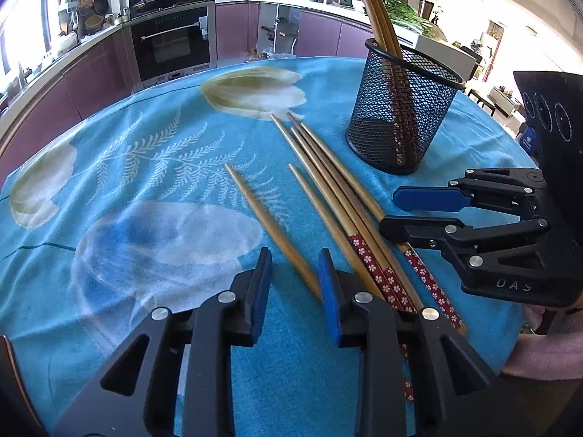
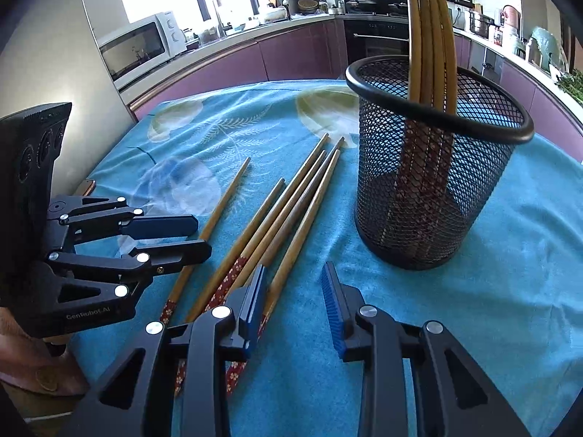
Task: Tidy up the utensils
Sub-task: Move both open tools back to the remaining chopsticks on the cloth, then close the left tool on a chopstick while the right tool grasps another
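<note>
between the blue pads of the left gripper (image 1: 295,284) lies the lone chopstick (image 1: 271,225), flat on the blue cloth (image 1: 153,167), the fingers apart and not yet pressing it; the step looks like a pick-up, calling next for a firm close, then a lift toward the mesh holder (image 1: 402,109) ahead and right of the fingers

the right gripper (image 2: 293,302), tilted steeply down, stands apart and empty, with the bundled chopsticks (image 2: 291,211) just left of its left finger

Both wrist cams low, close, pitched down over blue floral tablecloth (image 1: 153,182). Left looks from left, right from right; both share black mesh cup (image 2: 437,189) and loose wooden chopsticks (image 1: 328,182).
</note>
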The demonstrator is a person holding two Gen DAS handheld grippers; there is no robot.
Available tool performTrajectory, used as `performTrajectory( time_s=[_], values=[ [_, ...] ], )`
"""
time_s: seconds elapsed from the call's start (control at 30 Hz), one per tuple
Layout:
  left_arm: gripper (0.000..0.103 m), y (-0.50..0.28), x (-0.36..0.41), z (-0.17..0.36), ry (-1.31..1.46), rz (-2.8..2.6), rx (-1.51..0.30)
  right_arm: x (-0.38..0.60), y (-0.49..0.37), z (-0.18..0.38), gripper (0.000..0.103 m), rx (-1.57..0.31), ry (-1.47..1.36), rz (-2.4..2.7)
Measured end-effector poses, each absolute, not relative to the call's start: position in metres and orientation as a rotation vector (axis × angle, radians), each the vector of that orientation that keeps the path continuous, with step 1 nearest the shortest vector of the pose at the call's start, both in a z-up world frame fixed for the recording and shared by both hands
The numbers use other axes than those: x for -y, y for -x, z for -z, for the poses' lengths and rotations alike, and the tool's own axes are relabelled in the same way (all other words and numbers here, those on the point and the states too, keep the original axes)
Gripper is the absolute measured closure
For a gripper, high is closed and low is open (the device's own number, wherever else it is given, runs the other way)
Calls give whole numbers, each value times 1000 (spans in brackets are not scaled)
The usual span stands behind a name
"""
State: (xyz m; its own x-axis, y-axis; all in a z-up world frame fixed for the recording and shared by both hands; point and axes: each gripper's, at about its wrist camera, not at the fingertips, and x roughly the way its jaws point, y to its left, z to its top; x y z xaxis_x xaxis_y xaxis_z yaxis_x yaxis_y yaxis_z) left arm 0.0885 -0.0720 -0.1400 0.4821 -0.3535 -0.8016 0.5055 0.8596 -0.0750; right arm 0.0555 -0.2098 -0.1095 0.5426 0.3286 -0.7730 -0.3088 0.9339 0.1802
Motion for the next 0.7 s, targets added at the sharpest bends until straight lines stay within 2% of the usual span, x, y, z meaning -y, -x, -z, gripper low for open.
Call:
performTrajectory(
  time_s=[0.17,0.3,0.4,0.47,0.7],
  values=[
    [86,-96,73,140,-170,514,-930,208,-64,111,74,-912,-28,-364],
    [88,-97,73,141,-161,507,-929,210,-65,111,77,-911,-48,-358],
    [91,-97,72,141,-147,503,-931,216,-66,111,84,-915,-87,-366],
    [95,-97,70,141,-135,503,-934,220,-67,112,94,-924,-126,-379],
    [95,-93,66,137,-105,509,-928,228,-61,106,97,-899,-193,-394]
  ],
)
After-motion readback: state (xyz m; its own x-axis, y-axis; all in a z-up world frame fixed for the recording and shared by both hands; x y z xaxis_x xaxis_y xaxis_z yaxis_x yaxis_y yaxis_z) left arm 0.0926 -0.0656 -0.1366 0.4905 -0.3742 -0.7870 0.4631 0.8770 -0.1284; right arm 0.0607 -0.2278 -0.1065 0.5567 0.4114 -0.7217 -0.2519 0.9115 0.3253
